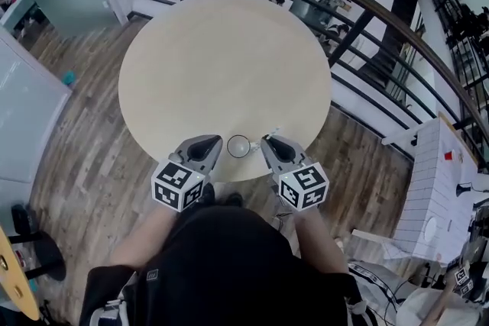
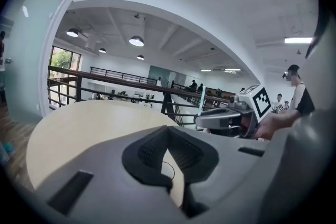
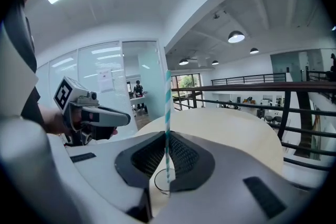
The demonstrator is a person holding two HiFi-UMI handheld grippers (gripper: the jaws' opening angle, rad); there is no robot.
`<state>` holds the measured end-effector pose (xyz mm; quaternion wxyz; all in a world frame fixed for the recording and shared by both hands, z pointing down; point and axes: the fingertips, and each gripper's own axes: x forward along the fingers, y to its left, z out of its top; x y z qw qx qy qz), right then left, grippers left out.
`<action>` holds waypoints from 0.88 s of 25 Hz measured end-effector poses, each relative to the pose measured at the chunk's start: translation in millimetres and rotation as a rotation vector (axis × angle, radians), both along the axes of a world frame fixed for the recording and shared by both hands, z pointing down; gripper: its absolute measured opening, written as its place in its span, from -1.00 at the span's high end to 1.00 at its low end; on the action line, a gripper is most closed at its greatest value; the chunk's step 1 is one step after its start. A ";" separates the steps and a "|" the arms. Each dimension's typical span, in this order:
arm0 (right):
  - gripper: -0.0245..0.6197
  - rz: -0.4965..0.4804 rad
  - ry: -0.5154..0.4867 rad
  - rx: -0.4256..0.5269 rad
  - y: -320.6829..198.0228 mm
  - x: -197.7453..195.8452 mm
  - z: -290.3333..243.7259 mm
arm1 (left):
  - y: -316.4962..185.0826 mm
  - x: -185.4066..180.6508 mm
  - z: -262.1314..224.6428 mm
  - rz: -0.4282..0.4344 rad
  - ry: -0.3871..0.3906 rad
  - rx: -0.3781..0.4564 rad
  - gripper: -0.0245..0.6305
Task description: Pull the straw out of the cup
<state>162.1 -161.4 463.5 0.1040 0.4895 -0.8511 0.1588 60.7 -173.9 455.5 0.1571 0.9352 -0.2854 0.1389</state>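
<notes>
Right claw (image 3: 167, 139) is clenched on the teal-striped straw (image 3: 168, 107), pinching it low on its length. We think that is so it stands upright and comes straight up without tipping anything. Its lower end hangs just over the clear cup (image 1: 228, 146), so we judge it out, or nearly. Left claw (image 2: 168, 132) is closed on nothing beside the cup, not bracing it. The cup stands at the near edge of the round bench (image 1: 221, 65) and looks empty.
</notes>
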 end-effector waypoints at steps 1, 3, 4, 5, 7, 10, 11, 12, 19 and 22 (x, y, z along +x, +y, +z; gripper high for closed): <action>0.81 -0.005 -0.010 0.017 2.6 0.2 -10.0 | 0.8 0.4 -7.0 -0.003 -0.002 0.018 0.91; 0.81 -0.015 -0.029 0.050 7.5 0.3 -30.2 | 1.9 0.4 -21.5 -0.009 0.000 0.052 0.91; 0.81 -0.019 -0.039 0.064 9.6 0.2 -39.7 | 2.0 0.2 -29.1 -0.011 0.006 0.067 0.91; 0.81 -0.023 -0.047 0.075 11.5 0.1 -48.6 | 2.0 0.1 -36.6 -0.012 0.012 0.082 0.91; 0.81 -0.031 -0.058 0.096 15.1 -0.6 -64.6 | 2.2 -0.1 -50.0 -0.007 0.025 0.107 0.91; 0.81 -0.041 -0.068 0.133 20.1 -3.8 -87.0 | 4.5 -3.5 -68.2 0.004 0.048 0.130 0.91; 0.81 -0.043 -0.072 0.145 21.2 -4.6 -94.2 | 5.1 -5.5 -75.1 0.005 0.057 0.138 0.91; 0.80 -0.043 -0.076 0.157 21.8 -5.1 -101.3 | 5.4 -7.6 -82.5 0.005 0.066 0.147 0.91; 0.81 -0.031 -0.109 0.220 19.5 -7.6 -137.3 | -0.1 -23.2 -121.7 0.011 0.091 0.225 0.91; 0.81 -0.032 -0.098 0.244 15.5 -11.1 -144.7 | -8.5 -28.8 -124.3 0.001 0.079 0.244 0.91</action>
